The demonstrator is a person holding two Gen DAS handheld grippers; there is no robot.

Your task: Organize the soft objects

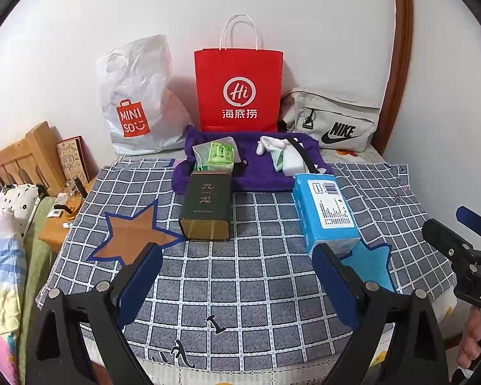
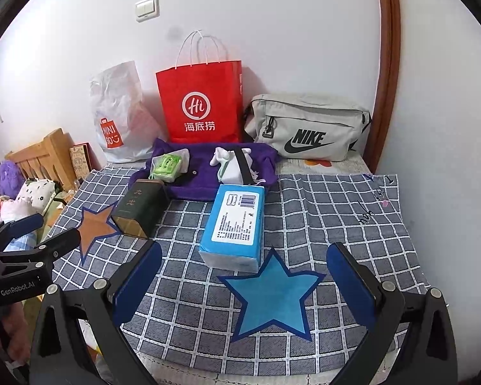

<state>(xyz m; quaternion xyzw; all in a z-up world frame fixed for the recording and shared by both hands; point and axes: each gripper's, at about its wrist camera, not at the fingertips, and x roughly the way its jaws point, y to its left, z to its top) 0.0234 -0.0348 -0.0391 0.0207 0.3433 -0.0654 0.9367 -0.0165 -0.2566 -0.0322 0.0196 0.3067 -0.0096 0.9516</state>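
both grippers hover low over the checked cloth (image 2: 320, 205) covering the table, fingers spread wide, nothing between them. left gripper (image 1: 240, 276) sits over bare cloth; right gripper (image 2: 243, 276) straddles the blue star patch (image 2: 272, 298)

seen from the right wrist cam: blue tissue pack (image 2: 234, 227) lies at 12 o'clock from the blue star, its near end just touching the star's top point. dark green tin (image 2: 141, 211) lies on its side at 9 o'clock from the pack, apart from it, its near end beside the brown star patch (image 2: 96, 227)

purple towel (image 2: 205, 173) is spread at 12 o'clock beyond both, far end of the pack and tin meeting its near edge. on the towel: green pouch (image 2: 170, 166) twd the left, white socks bundle (image 2: 231, 166) twd the right w/ a black strap across it

behind the towel along the wall, l to r: white miniso plastic bag (image 2: 118, 115), red paper bag (image 2: 202, 102) standing upright, grey nike pouch (image 2: 304, 128)

wooden headboard (image 1: 25, 157) and bedding show at 9 o'clock of the table in the left cam
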